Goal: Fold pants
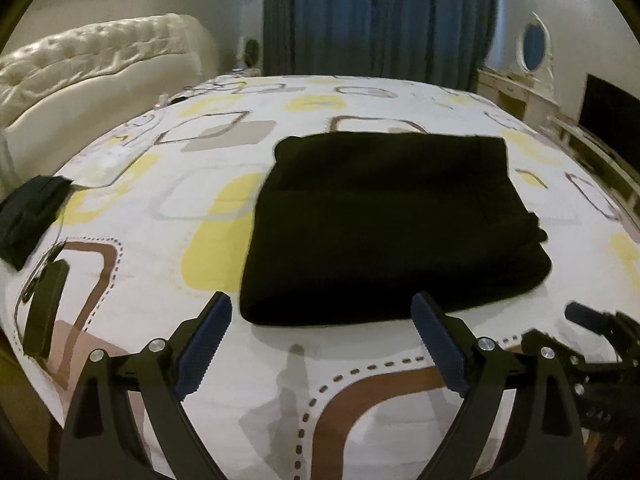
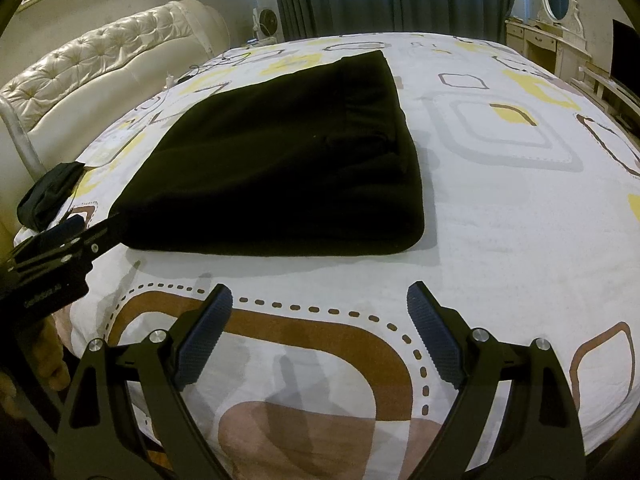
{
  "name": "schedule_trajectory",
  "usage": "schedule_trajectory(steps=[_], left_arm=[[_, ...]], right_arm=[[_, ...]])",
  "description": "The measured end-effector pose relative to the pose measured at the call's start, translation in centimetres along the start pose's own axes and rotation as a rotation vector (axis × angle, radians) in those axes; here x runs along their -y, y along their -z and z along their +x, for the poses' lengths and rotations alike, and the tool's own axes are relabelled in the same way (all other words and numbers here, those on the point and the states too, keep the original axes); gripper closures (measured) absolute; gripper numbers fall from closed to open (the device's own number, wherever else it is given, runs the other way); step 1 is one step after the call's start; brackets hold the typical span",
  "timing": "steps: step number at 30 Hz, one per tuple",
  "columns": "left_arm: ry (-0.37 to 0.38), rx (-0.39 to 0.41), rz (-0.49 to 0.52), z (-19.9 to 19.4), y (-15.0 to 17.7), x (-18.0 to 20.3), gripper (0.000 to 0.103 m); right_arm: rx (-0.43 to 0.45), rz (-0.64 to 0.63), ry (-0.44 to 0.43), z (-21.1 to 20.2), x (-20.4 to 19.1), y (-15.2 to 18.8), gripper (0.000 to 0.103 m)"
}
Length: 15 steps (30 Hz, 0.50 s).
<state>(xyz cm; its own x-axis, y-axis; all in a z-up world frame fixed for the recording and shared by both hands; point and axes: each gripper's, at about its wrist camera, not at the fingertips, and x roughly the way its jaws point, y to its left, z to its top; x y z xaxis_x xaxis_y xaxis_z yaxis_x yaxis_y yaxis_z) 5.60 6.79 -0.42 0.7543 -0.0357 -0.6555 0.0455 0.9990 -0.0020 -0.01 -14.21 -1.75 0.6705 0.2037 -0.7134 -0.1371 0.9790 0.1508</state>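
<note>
Black pants (image 1: 384, 220), folded into a thick rectangular stack, lying flat near the middle of the bed (image 1: 140, 216), on a white sheet printed with yellow, grey and brown rounded squares. Left tool (image 1: 322, 314) hovering low over the sheet at the near edge of the stack, blue-padded fingers (image 1: 208, 344) spread wide apart, nothing between them, right fingertip level with the rounded near fold of the pants; contact there not clear. Right tool (image 2: 320, 300) likewise spread wide and empty, poised above a brown dashed-outline shape on the sheet, short of the stack's near edge and apart from it. In the right wrist view, left tool seen from the side at the stack's near left corner, close beside the fabric. Small crumpled dark cloth (image 1: 32, 216) at the left edge of the bed, well apart from the pants. Flat dark rectangular object (image 1: 44, 312) lying on the sheet nearer the left corner, too blurred to identify. Cream tufted headboard (image 1: 100, 56) along the left side, blue-grey curtains (image 1: 380, 16) behind the far end, white dresser with oval mirror (image 1: 534, 46) and dark screen (image 1: 608, 124) off to the right.
</note>
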Motion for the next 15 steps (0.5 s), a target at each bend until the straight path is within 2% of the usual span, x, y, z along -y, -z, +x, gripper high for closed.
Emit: schedule_trajectory(steps=[3,5,8,12,15], left_arm=[[0.026,0.015,0.030,-0.1,-0.2,0.0,0.013],[0.009,0.051,0.051,-0.5,-0.2,0.2,0.013],[0.020,0.097,0.024,-1.4,-0.5,-0.1,0.013],[0.048,0.087,0.006,-1.4,-0.9,-0.4,0.013],[0.034,0.088,0.029,-1.5,-1.0,-0.2,0.012]], right_arm=[[0.001,0.004,0.001,-0.3,-0.2,0.1,0.013],[0.005,0.007,0.003,-0.5,0.0,0.1,0.013],[0.012,0.019,0.004,-0.6,0.8,-0.3,0.013],[0.024,0.040,0.010,-1.2,1.8,-0.4,0.013],[0.034,0.054,0.016,-1.6,2.5,-0.6,0.013]])
